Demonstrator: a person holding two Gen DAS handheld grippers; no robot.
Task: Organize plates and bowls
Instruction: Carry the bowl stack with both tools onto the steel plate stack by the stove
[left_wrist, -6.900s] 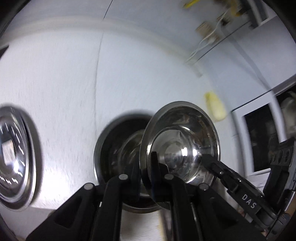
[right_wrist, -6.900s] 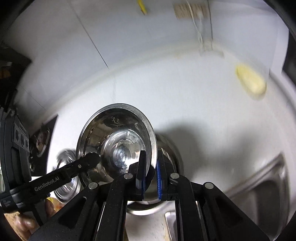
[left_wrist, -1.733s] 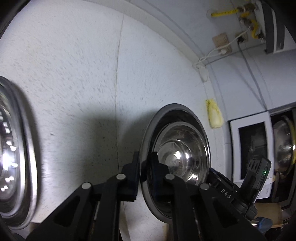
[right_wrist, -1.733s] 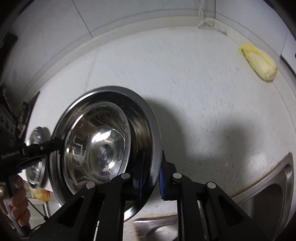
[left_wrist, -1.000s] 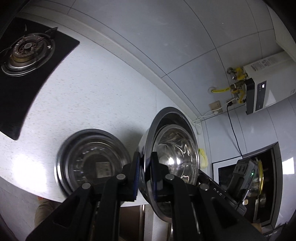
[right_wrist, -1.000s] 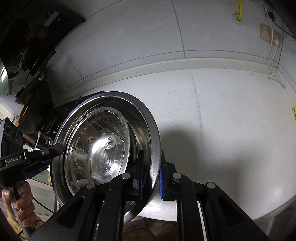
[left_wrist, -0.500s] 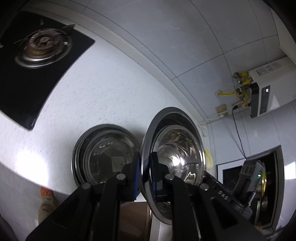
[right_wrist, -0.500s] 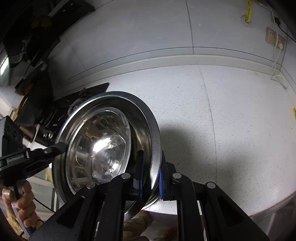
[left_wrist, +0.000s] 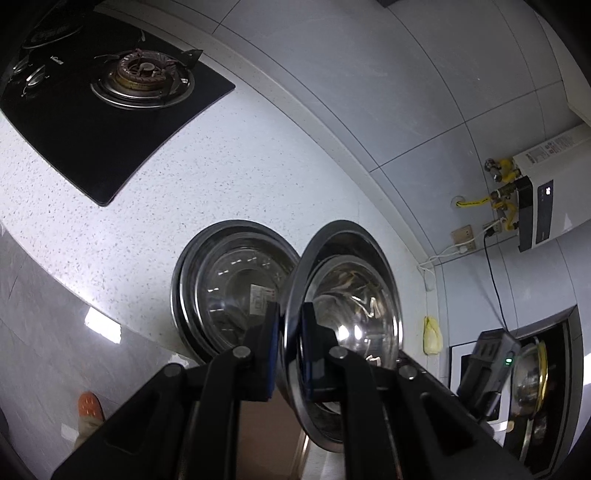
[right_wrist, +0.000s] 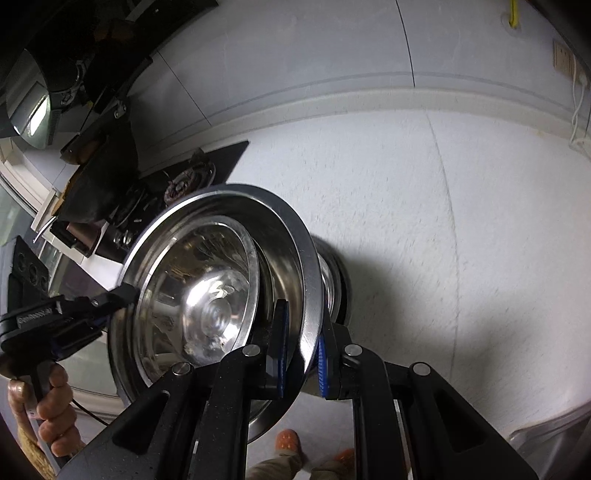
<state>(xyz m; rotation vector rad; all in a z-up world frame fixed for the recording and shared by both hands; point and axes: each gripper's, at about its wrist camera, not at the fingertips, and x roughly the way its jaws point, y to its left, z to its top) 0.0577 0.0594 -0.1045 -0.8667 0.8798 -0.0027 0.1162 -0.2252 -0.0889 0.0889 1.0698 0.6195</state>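
Bowl rim (left_wrist: 291, 295) between both grippers' fingers

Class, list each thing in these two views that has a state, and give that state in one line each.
Large steel bowl: held off the counter, tilted, gripped at both rims.
Smaller steel bowl: nested inside it.
Steel bowl stack: resting on the counter.
Gas burner: unlit.
Left gripper: shut.
Right gripper: shut.

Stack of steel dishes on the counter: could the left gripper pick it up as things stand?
Probably not. The left gripper is shut on the rim of the big bowl, which the right gripper also clamps. The stack sits just beside it, unblocked, but the bowl must go down first.
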